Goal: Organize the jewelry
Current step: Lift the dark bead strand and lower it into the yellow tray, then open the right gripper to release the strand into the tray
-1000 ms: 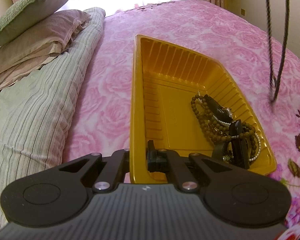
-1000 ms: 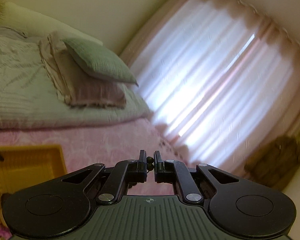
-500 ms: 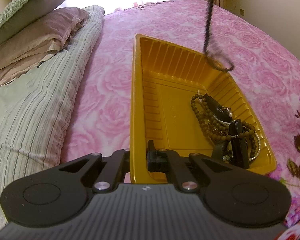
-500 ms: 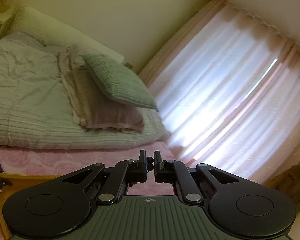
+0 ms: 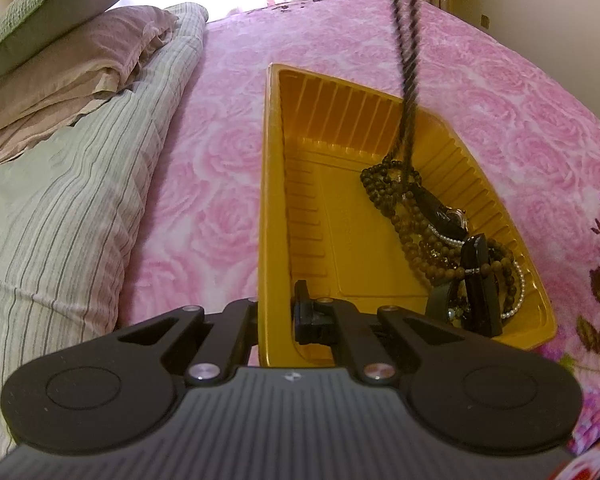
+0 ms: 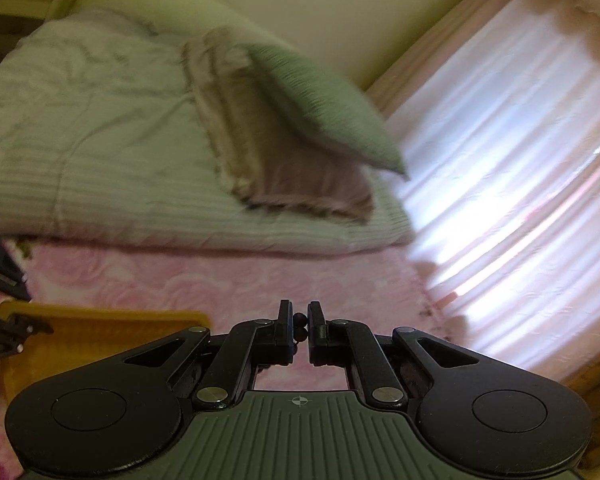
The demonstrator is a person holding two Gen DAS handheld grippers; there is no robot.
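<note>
A limp, light string of dark beads (image 5: 406, 60), pinched between the closed right hand-held gripper (image 6: 299, 330), dangles into the yellow tray (image 5: 500, 200) whose near rim is clamped by the left hand-held gripper (image 5: 278, 312).

Left gripper (image 5: 278, 314): clamped on near wall of yellow tray (image 5: 271, 216).
Tray: on pink rose bedspread (image 5: 212, 152).
Inside, right: heap of brown beads, pearls, black pieces (image 5: 446, 240).
Dark bead strand (image 5: 406, 60): hangs from above, lower end on heap.
Left: striped duvet (image 5: 60, 208), pillows (image 5: 72, 60).
</note>
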